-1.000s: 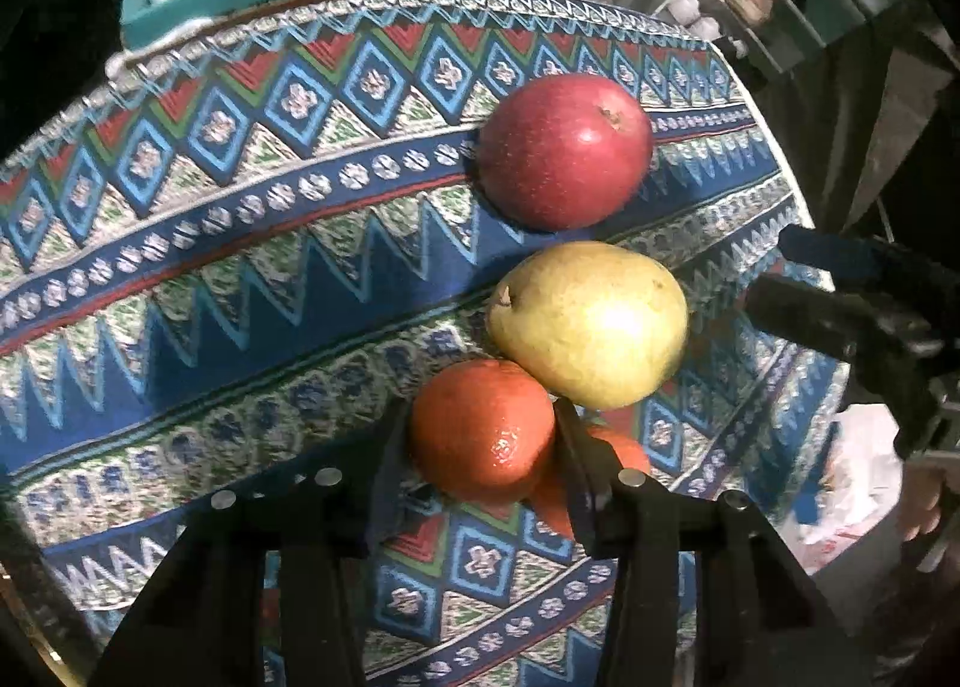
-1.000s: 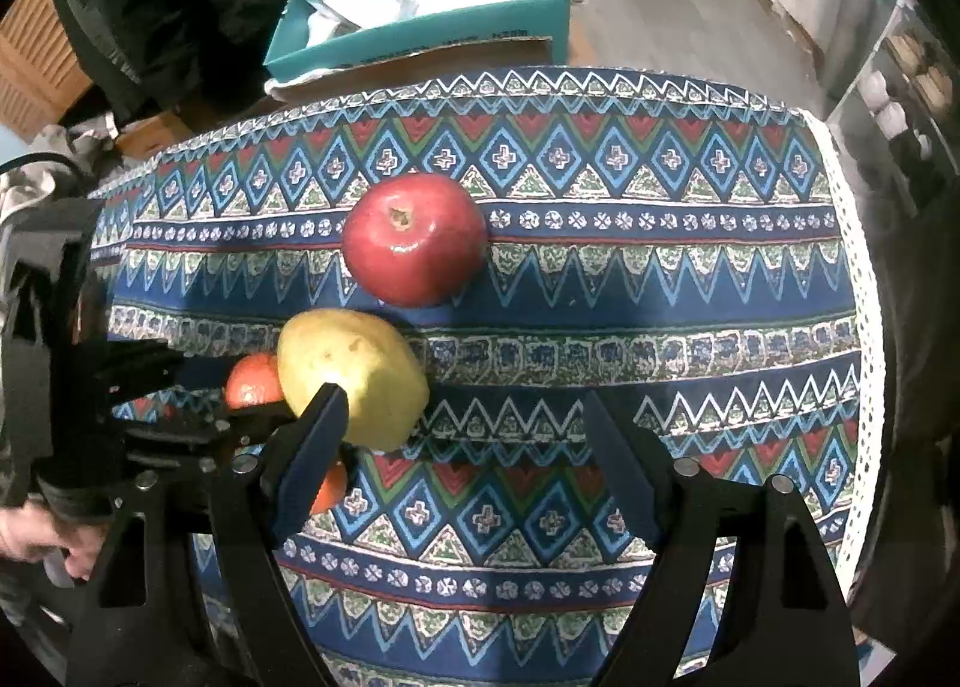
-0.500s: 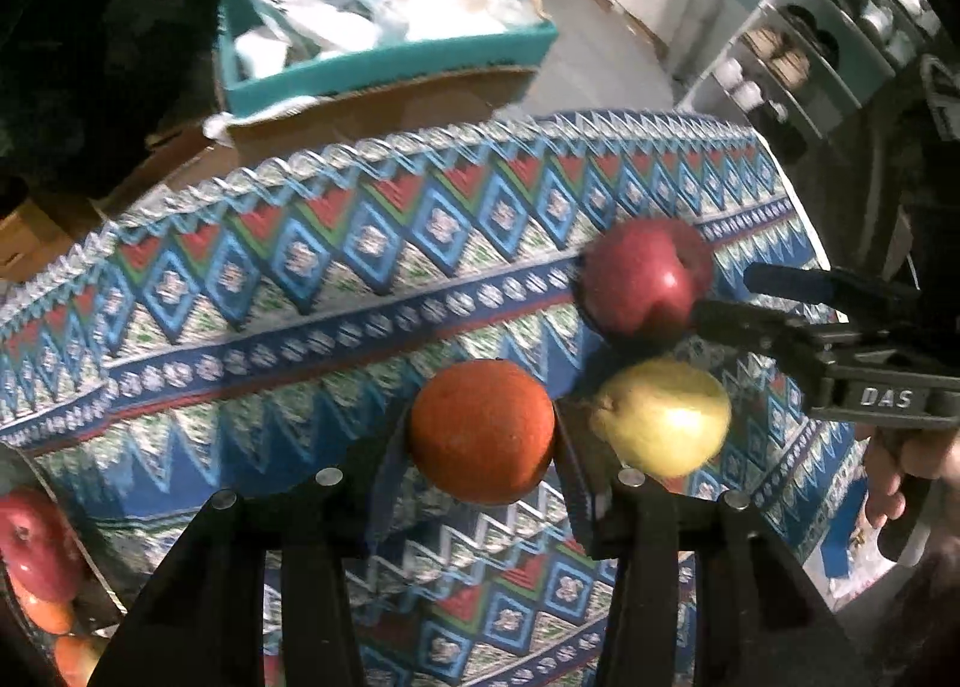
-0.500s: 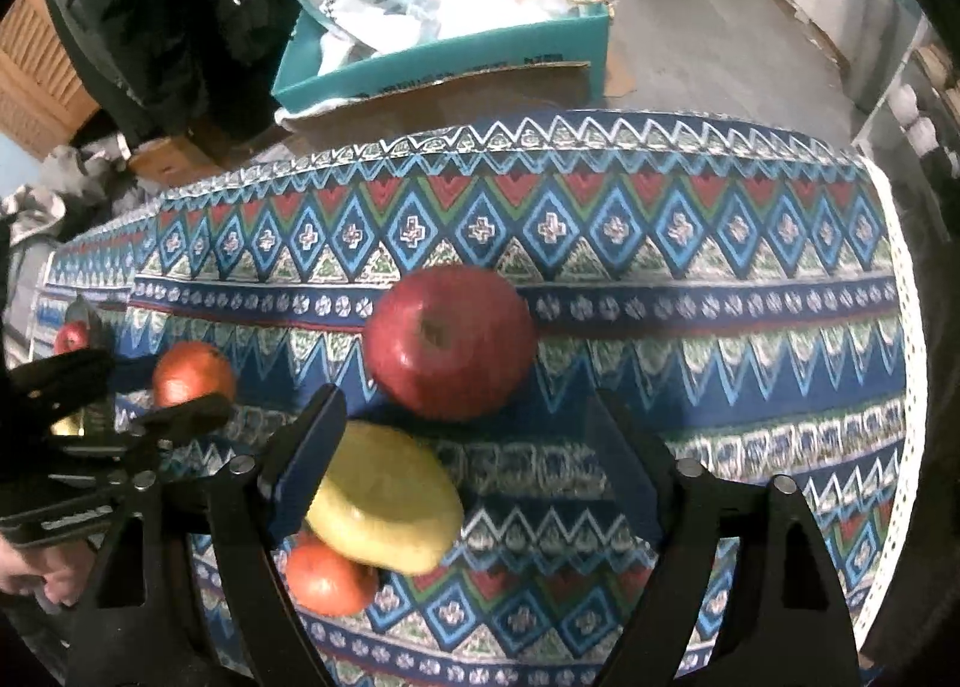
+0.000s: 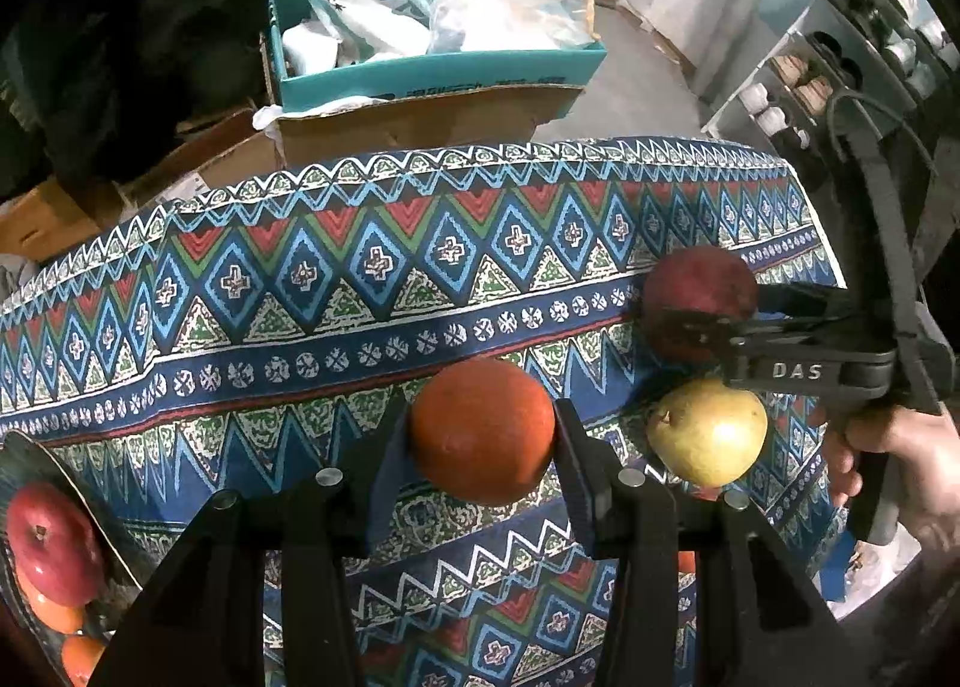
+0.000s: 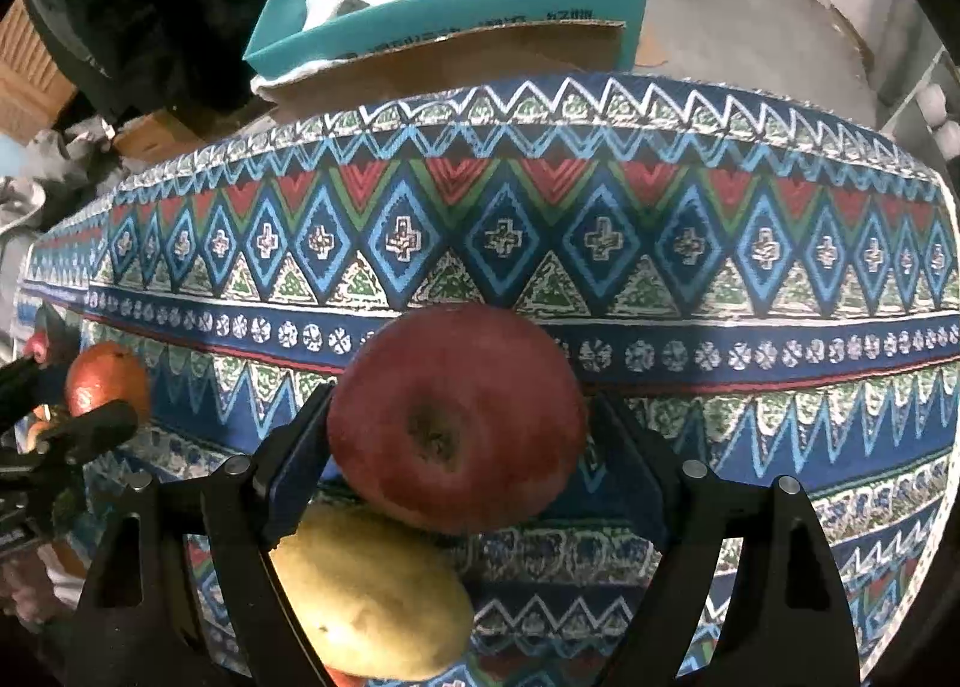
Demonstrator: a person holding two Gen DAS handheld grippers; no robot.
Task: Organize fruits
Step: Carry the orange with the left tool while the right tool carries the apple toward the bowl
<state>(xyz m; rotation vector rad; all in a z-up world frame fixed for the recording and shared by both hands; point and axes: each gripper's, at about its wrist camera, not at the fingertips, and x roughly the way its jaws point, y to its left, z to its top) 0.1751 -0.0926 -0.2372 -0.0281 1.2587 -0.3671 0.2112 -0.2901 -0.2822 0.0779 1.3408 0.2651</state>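
Observation:
My left gripper (image 5: 480,429) is shut on an orange (image 5: 480,435) and holds it above the patterned tablecloth (image 5: 300,339). To its right, a red apple (image 5: 690,291) and a yellow pear (image 5: 708,432) lie on the cloth. My right gripper (image 6: 459,417) points down over the red apple (image 6: 456,417). The apple sits between its open fingers and nearly fills the gap. The pear (image 6: 366,597) lies just in front of that apple, partly under the left finger. A sliver of another orange (image 6: 342,678) shows beneath the pear.
A dark tray (image 5: 36,447) at the table's left edge holds a red apple (image 5: 54,543) and oranges. Behind the table stand a teal box (image 5: 432,69) full of bags and several cardboard cartons. A shelf unit (image 5: 840,57) stands at the right. A hand (image 5: 900,459) grips the right tool.
My left gripper has lifted the orange away from the pear and carried it left, towards the tray. My right gripper has come down over the red apple, and its jaws stand slightly wider.

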